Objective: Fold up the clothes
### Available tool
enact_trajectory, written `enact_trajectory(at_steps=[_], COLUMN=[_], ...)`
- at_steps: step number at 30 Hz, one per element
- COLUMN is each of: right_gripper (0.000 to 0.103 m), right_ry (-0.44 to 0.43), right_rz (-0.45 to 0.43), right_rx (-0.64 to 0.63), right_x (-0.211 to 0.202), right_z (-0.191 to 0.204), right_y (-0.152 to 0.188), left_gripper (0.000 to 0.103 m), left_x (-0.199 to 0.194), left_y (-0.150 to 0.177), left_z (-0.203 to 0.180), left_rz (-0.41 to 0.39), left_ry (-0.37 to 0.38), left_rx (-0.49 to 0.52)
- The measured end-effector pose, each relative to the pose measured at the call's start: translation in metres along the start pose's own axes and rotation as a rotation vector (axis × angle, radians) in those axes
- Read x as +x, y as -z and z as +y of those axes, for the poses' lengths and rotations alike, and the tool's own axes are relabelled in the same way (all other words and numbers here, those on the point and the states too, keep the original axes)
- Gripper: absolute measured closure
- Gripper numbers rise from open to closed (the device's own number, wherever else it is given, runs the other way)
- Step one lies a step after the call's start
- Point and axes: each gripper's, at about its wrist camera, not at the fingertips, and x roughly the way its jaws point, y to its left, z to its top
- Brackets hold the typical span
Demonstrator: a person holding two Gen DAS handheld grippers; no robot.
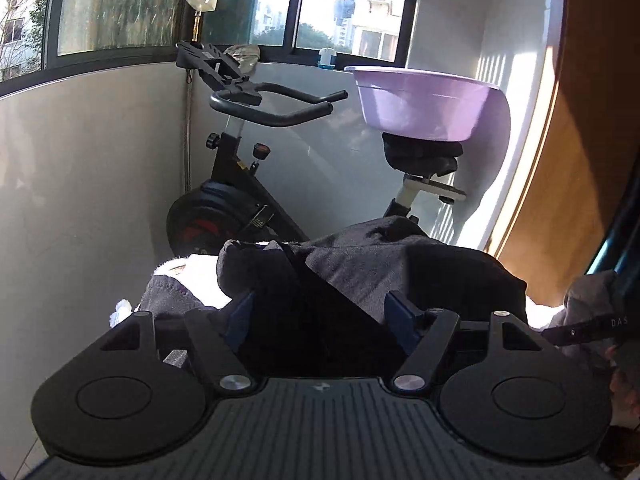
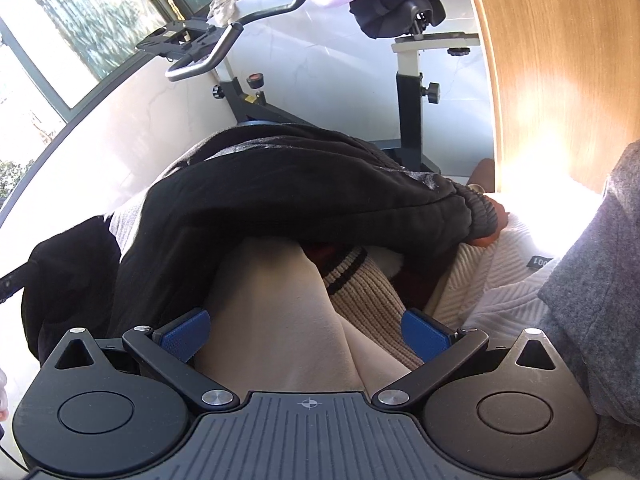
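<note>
A pile of clothes lies in front of both grippers. In the left wrist view my left gripper (image 1: 320,312) is open, its blue pads (image 1: 402,314) wide apart with a dark grey-black garment (image 1: 360,268) between and beyond them. In the right wrist view my right gripper (image 2: 306,332) is open over a cream garment (image 2: 272,320) with a striped ribbed cuff (image 2: 360,276). A black sweatshirt (image 2: 280,208) lies across the pile just beyond it. A white knit garment (image 2: 492,280) and a grey one (image 2: 592,280) lie to the right.
A black exercise bike (image 1: 240,184) stands behind the pile against the grey wall, with a purple basin (image 1: 428,104) on its seat. Windows run along the back. A wooden panel (image 2: 552,60) rises at the right. White fabric (image 1: 200,276) shows under the clothes.
</note>
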Motion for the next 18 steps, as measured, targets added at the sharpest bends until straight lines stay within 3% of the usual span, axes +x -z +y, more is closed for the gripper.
enact_trajectory(at_steps=[3, 8, 14, 18], right_gripper=[0.001, 0.001, 0.001, 0.001], right_ry=[0.001, 0.008, 0.004, -0.005], right_rz=[0.008, 0.020, 0.028, 0.025], right_rx=[0.014, 0.010, 0.004, -0.003], right_x=[0.002, 0.004, 0.003, 0.001], right_z=[-0.001, 0.000, 0.003, 0.006], right_y=[0.000, 0.001, 0.002, 0.002], left_gripper=[0.027, 0.023, 0.023, 0.019], left_x=[0.003, 0.013, 0.015, 0.003], left_y=[0.021, 0.032, 0.021, 0.009], left_z=[-0.014, 0.007, 0.018, 0.023], left_rz=[0.077, 0.157, 0.197, 0.154], left_ry=[-0.029, -0.112, -0.176, -0.330], left_rx=[0.113, -0.050, -0.082, 0.005])
